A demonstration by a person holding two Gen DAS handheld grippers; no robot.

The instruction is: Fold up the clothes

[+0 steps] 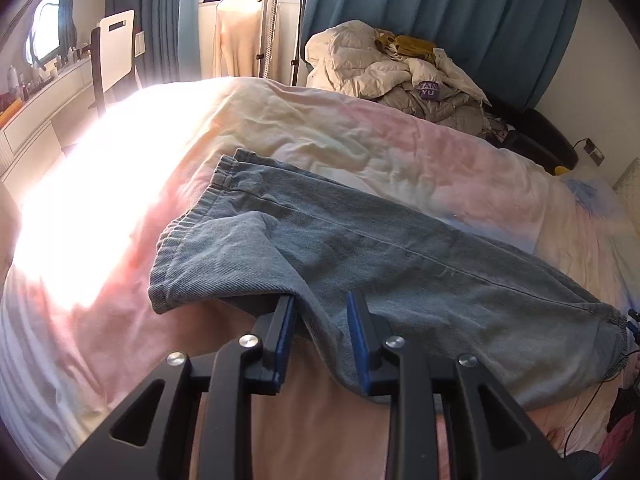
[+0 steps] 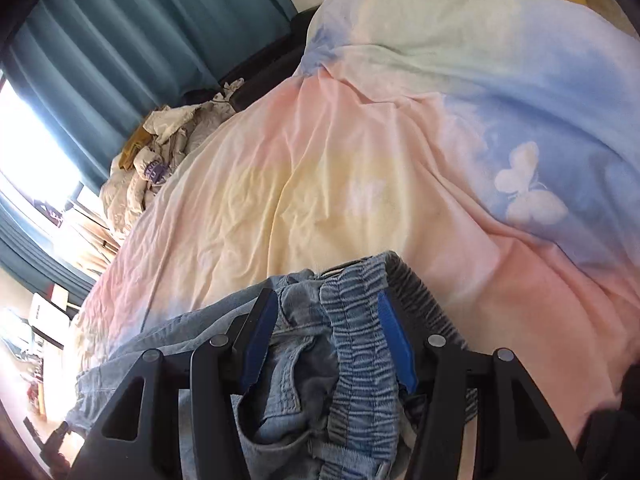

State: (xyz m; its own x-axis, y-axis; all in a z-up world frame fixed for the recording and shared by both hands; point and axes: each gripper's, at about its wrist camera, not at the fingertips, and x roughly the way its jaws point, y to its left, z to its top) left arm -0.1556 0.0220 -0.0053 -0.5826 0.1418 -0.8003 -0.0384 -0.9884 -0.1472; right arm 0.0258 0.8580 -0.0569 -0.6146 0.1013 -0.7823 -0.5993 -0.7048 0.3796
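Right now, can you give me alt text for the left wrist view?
Grey-blue jeans lie lengthwise across a pastel bedspread, their near edge sagging between the open left claw. Behind the bed are a heap of pale bedding, teal curtains and a sunlit window.

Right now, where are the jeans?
The jeans lie across the pastel duvet, in the left wrist view. Their elastic waistband sits between the right gripper's open jaws.

Both wrist views — close, downward — share the bed [image 1: 360,136].
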